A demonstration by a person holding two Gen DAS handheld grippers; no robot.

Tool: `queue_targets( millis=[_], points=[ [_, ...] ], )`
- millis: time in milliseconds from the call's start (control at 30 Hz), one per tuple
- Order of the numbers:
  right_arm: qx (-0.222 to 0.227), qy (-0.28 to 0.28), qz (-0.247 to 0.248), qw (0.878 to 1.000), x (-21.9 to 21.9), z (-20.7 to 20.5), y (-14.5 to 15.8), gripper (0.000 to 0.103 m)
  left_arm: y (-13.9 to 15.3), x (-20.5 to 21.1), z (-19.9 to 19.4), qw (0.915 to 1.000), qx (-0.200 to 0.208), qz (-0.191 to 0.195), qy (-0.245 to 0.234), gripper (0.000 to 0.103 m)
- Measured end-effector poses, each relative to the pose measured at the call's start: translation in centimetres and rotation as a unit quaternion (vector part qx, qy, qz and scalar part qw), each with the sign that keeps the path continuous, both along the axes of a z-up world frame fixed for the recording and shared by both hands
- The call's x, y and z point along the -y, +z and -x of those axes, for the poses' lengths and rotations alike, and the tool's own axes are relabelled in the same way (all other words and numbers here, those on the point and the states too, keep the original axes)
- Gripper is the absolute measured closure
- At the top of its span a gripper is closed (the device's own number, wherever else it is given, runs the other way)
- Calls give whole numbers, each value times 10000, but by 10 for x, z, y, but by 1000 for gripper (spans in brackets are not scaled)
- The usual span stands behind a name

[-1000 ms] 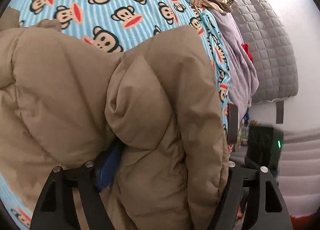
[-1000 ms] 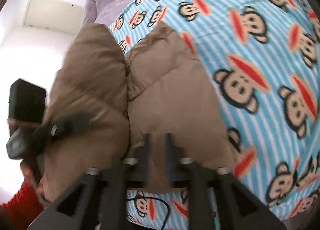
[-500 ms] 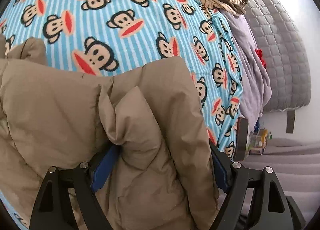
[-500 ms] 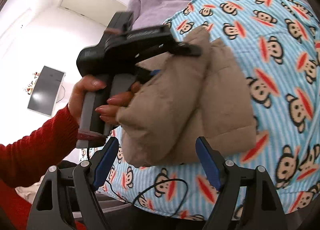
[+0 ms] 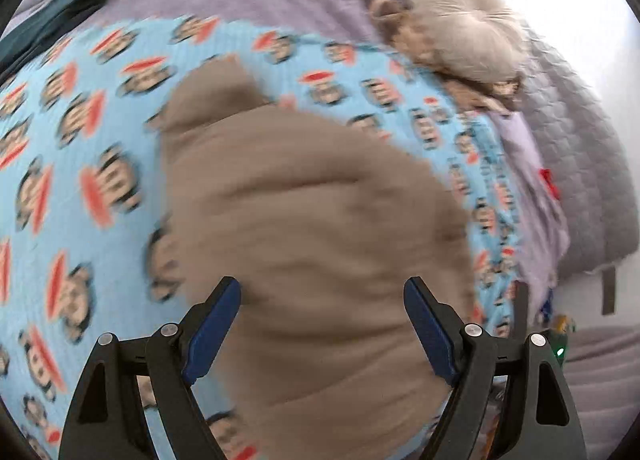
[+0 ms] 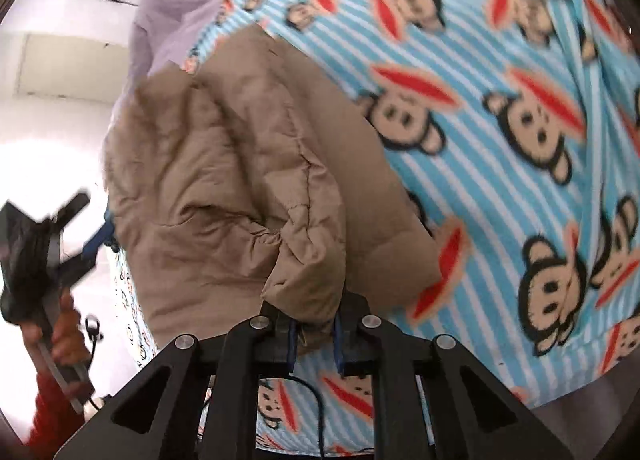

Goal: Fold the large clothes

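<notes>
Jacket: tan puffer jacket [image 6: 224, 188] lies bunched at centre frame on the monkey-print blanket [image 6: 500, 72].
Right gripper: right gripper [image 6: 314, 334], bottom centre, jaws closing, pinching 1 jacket fold.
Left gripper: left gripper [image 5: 322, 324] spread wide above the jacket, gripping nothing.
Advice: probably keep the pinch firm, lift smoothly, align edges.

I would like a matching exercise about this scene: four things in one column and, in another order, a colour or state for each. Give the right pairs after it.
Things:
1. left tongs
2. right tongs
3. padded jacket
4. monkey-print blanket

Colour or state:
A. blue and white stripes
B. closing on a fold of fabric
C. plain tan
D. wide open, holding nothing

Pairs: 1-D, 2-B, 3-C, 4-A
</notes>
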State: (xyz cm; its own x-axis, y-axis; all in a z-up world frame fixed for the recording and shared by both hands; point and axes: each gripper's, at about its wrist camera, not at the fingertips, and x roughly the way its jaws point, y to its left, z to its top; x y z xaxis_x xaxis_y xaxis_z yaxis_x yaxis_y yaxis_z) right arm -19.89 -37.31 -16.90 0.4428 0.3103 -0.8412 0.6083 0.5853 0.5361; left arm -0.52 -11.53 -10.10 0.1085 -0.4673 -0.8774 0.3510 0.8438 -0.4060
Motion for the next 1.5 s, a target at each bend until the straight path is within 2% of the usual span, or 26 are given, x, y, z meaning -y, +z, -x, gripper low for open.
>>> queue_targets(
  millis=[67, 133, 200, 233, 300, 367, 467, 533, 567, 600, 633, 667, 700, 767, 800, 833, 867, 1000, 1167, 1367, 1500],
  points=[
    [-75, 8, -37, 10000, 1, 3, -15, 88, -20, -23, 2, 9996, -220, 7, 179, 19],
    [-135, -15, -110, 9998, 4, 2, -25, 87, -45, -47, 4, 9952, -768, 421, 434, 19],
    [-168, -37, -185, 9997, 8, 1, -33, 87, -67, -60, 6, 9841, -1323, 1014, 614, 19],
    [-187, -37, -239, 9995, 9, 0, -36, 87, -73, -62, 7, 9803, -1460, 1172, 621, 19],
    [-244, 3, -261, 9994, 12, -4, -38, 87, -81, -57, 8, 9779, -1540, 1336, 468, 19],
    [-306, 92, -224, 9992, 19, -17, -46, 87, -87, -47, 8, 9828, -1392, 1183, 278, 10],
    [-410, 166, -281, 9986, 20, -29, -43, 84, -95, -36, 7, 9849, -1371, 1043, 167, 6],
    [-391, 395, -150, 9983, 22, -35, -24, 78, -99, -33, 6, 9856, -1366, 982, 150, 6],
    [-304, 526, -4, 9982, 23, -40, -7, 71, -100, -31, 6, 9854, -1377, 986, 168, 6],
    [-192, 640, 162, 9976, 25, -42, 5, 57, -101, -32, 5, 9850, -1395, 1001, 186, 6],
    [-86, 703, 290, 9971, 28, -44, 15, 49, -103, -33, 5, 9846, -1409, 1016, 190, 6],
    [80, 733, 423, 9964, 34, -47, 27, 32, -103, -32, 5, 9846, -1404, 1024, 187, 6],
    [174, 730, 455, 9961, 38, -50, 33, 22, -104, -33, 5, 9849, -1390, 1019, 184, 6],
    [375, 690, 443, 9959, 53, -59, 43, 20, -102, -37, 6, 9851, -1382, 1007, 187, 6],
    [391, 675, 442, 9960, 59, -66, 44, 16, -102, -37, 6, 9854, -1376, 990, 190, 6],
    [360, 711, 406, 9960, 64, -73, 43, 11, -101, -36, 5, 9855, -1372, 977, 192, 6],
    [331, 781, 314, 9959, 69, -82, 38, 0, -101, -35, 5, 9858, -1365, 959, 192, 6],
    [265, 1135, 146, 9931, 77, -110, 18, 0, -99, -30, 5, 9864, -1339, 934, 177, 6],
    [98, 1821, 8, 9832, 78, -146, -3, 0, -98, -22, 1, 9881, -1269, 865, 94, 3],
    [142, 2145, -722, 9740, 79, -171, -31, 0, -95, -10, -4, 9914, -1118, 678, -59, 1],
    [19, 2301, -890, 9691, 76, -188, -55, 0, -94, -4, -5, 9928, -1030, 594, -107, 1]
  ],
)
